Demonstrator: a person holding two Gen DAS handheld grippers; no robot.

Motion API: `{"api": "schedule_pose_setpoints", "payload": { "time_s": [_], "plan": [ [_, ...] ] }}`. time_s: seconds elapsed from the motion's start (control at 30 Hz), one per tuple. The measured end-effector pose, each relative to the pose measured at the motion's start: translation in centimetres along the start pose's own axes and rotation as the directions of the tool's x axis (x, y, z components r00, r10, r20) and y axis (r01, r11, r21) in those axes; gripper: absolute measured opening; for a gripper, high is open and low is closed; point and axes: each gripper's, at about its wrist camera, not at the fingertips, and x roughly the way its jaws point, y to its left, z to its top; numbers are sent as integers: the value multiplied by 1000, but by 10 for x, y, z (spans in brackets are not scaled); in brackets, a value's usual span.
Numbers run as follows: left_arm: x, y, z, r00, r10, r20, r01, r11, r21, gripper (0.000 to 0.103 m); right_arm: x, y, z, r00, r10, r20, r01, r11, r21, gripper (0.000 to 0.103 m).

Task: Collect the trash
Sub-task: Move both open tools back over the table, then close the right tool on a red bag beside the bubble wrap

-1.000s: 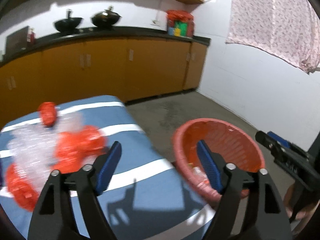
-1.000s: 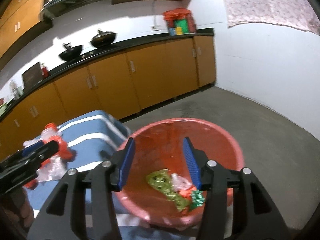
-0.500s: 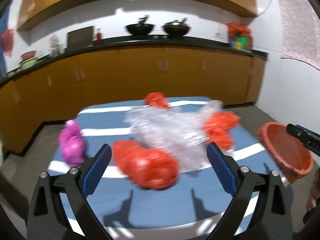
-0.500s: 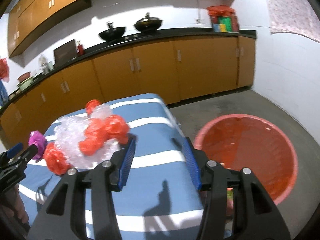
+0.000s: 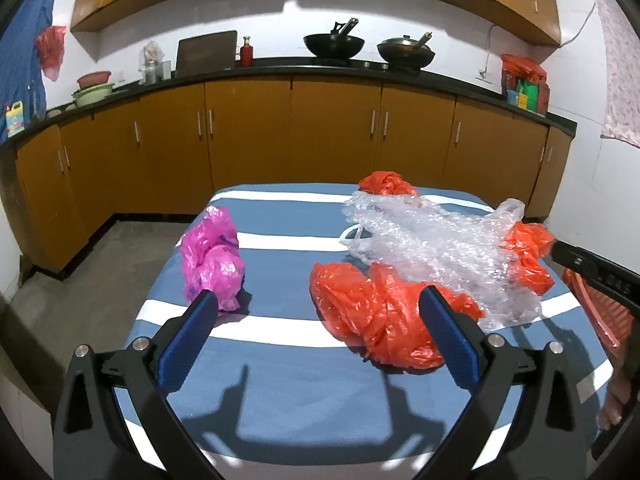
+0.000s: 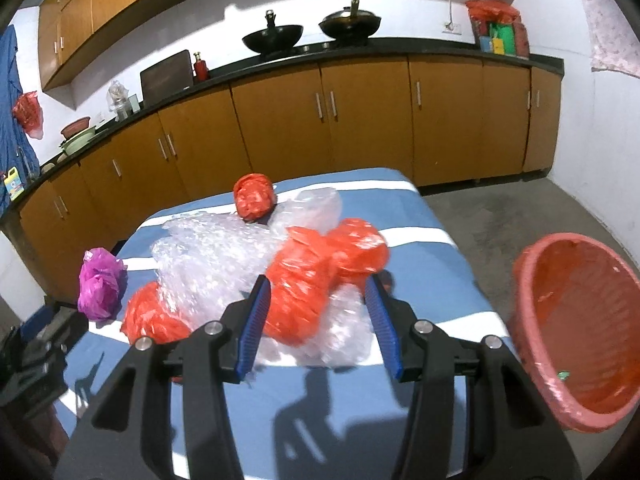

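Trash sits mid-counter on the blue striped cloth (image 5: 280,360): orange bag (image 5: 372,312) nearest, bubble wrap (image 5: 432,240) behind it, pink bag (image 5: 212,260) off left. My left jaws (image 5: 316,340) are opening, nothing btwn them yet, prob. lining up on that orange bag. Right jaws (image 6: 320,320) part-open, empty, hovering near another orange bag (image 6: 308,288). Red basket (image 6: 536,320) waits at right to take it all.

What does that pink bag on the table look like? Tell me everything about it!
The pink bag is thin, shiny, see-through plastic, scrunched into a tall crinkly lump with some darker purple patches in the folds. It sits by itself on the blue and white striped cloth near the table's left edge, apart from the orange bags and bubble wrap. Nothing touches it except the cloth; no gripper holds it. It casts a small shadow beside it.
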Motion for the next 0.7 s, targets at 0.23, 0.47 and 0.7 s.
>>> {"api": "schedule_pose_setpoints", "payload": {
  "time_s": [0.23,0.47,0.7],
  "plan": [
    [11,10,-1,1000,-12,-26,12,999,-30,100,36,15,3,999,-29,-45,27,999,-39,49],
    [17,6,0,998,-48,-32,47,999,-25,100,46,18,-2,997,-37,-71,32,997,-68,23],
    [17,-13,-2,995,-92,-37,93,996,10,101,23,17,3,1000,8,-11,-8,998,-56,22]
  ]
}}
